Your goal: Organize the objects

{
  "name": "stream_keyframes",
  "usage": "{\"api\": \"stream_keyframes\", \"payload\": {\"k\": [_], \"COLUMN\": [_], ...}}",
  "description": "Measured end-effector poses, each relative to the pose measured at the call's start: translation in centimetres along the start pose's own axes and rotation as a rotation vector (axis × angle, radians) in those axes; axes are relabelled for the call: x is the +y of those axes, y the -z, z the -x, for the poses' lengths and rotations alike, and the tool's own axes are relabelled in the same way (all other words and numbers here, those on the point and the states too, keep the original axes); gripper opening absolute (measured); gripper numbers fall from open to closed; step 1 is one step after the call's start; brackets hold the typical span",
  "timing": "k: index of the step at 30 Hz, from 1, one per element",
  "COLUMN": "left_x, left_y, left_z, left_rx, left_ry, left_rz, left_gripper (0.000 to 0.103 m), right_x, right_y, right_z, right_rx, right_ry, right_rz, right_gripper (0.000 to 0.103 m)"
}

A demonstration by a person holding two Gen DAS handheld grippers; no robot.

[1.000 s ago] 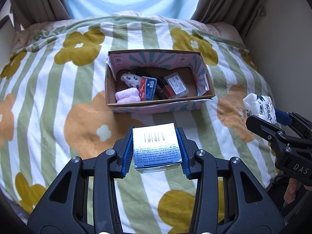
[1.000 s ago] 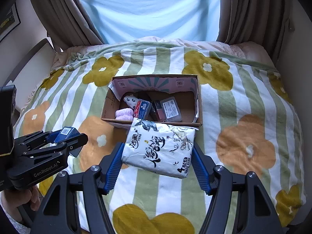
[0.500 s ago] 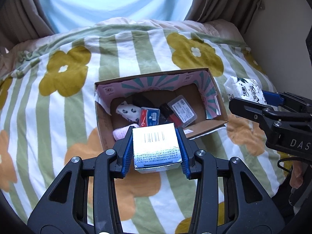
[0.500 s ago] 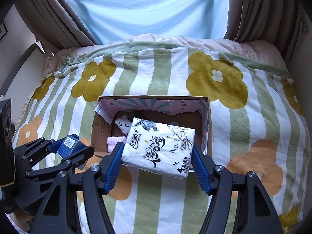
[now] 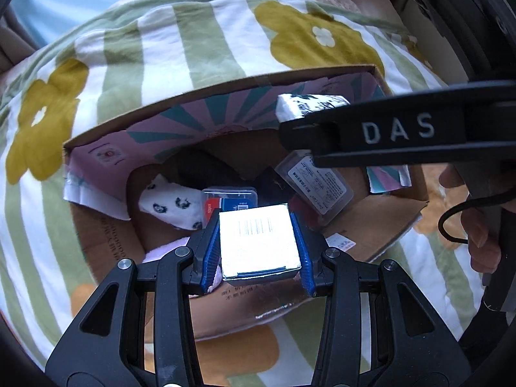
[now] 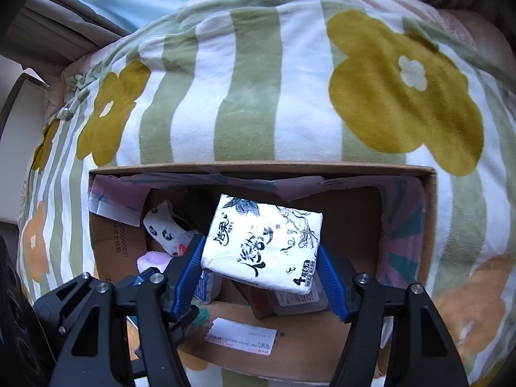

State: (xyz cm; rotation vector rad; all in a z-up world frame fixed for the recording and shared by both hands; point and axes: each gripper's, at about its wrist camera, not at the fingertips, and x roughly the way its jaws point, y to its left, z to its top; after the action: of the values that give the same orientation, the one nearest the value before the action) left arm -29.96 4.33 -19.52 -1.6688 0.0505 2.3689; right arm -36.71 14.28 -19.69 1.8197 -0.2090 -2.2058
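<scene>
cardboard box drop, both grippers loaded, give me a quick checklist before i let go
1. Left gripper grips the small barcode box squarely: ok.
2. Right gripper clamps the tissue pack on both sides: ok.
3. Both loads are over the cardboard box opening, not the striped blanket: ok.
4. Free floor under the tissue pack: not ok; a clear plastic case lies right beneath it, while bare floor shows further right.
5. Landing spot for the barcode box: cannot tell; the panda-print sock and a small clear case crowd that area.
6. Grippers clear of each other: cannot tell; they are close together.
</scene>
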Motion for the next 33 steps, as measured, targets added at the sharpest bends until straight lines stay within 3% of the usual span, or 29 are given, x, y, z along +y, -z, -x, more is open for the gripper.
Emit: {"api": "stream_keyframes", "payload": {"k": [6,13,14,15,16,17,33], "left_x": [0.2,1.1,1.1,1.0,0.9,0.7,1.7], "left_y": [0.2,0.0,-0.1,-0.2,-0.4,-0.4,-0.7], "left_z": [-3.6,-3.8,-3.6,-3.4,-3.2,-3.1,-2.5], "left_rx": [0.043,0.064,0.062,0.059,0.065,0.075,0.058], "left_ry": [0.013,0.046,0.050,0.046,0.040,0.030,0.047], "left_rz": [-0.021,-0.016,-0.017,-0.023,-0.033,-0.044,-0.009], "left_gripper": [0.037,0.037,0.038,0.046,0.085,0.103,0.103], "right_x": [-0.6,-0.9,-0.9,-1.0,-1.0,-1.0,-1.6], "right_y": [-0.7,-1.3,-1.5,-1.5,-1.6,-1.7,-1.0], "right_z": [-2.9,-3.4,-3.4,-3.5,-3.6,-3.6,-2.1], "right_rx": [0.038,0.080,0.084,0.088,0.091,0.093,0.050], "right_ry": [-0.006,-0.044,-0.045,-0.051,-0.055,-0.061,-0.038], "right_rz": [-0.016,-0.062,-0.072,-0.080,-0.085,-0.092,-0.098], "right_gripper": [0.062,0.063,0.068,0.081,0.088,0.093,0.094]}}
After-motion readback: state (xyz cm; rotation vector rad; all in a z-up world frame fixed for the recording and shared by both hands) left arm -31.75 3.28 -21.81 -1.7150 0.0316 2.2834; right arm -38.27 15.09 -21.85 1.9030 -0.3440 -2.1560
